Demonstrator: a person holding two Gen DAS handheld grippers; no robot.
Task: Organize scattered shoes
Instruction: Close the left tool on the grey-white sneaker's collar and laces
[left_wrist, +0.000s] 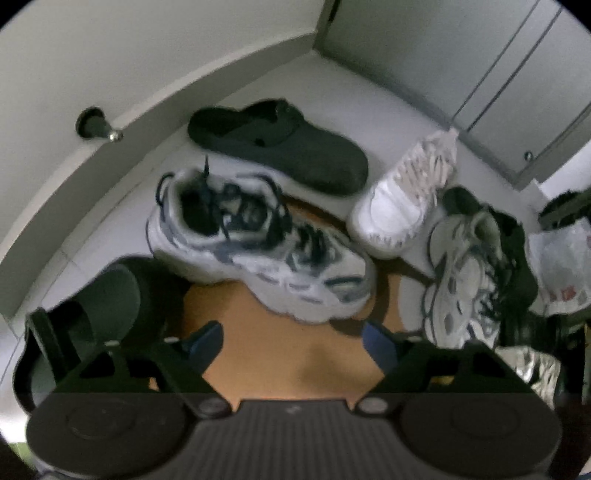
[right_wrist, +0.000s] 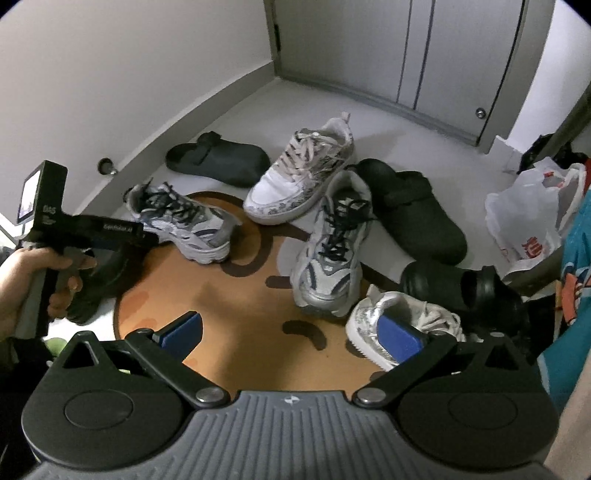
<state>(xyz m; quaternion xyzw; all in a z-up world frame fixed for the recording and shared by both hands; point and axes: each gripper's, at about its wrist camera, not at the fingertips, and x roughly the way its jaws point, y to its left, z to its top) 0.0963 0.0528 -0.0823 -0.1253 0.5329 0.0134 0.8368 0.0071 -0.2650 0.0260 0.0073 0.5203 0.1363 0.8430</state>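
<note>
Shoes lie scattered on and around a round orange mat (right_wrist: 240, 295). My left gripper (left_wrist: 291, 341) is open over the mat, just short of a white-and-navy sneaker (left_wrist: 255, 243); the same sneaker (right_wrist: 184, 221) lies at the mat's left edge. A hand (right_wrist: 37, 280) holds the left gripper (right_wrist: 140, 238). My right gripper (right_wrist: 291, 334) is open above the mat with nothing between its fingers. Its right finger (right_wrist: 400, 338) overlaps the heel of a silver-white sneaker (right_wrist: 424, 317). The matching navy sneaker (right_wrist: 332, 251) lies in the middle, a white patterned sneaker (right_wrist: 303, 177) behind it.
Black clogs lie by the wall (right_wrist: 218, 158), at right (right_wrist: 413, 210), near right (right_wrist: 465, 288) and under the left gripper (right_wrist: 99, 280). A plastic bag (right_wrist: 528, 210) sits at right. Grey cabinet doors (right_wrist: 424, 55) close the back; a door stop (left_wrist: 96, 123) sticks from the wall.
</note>
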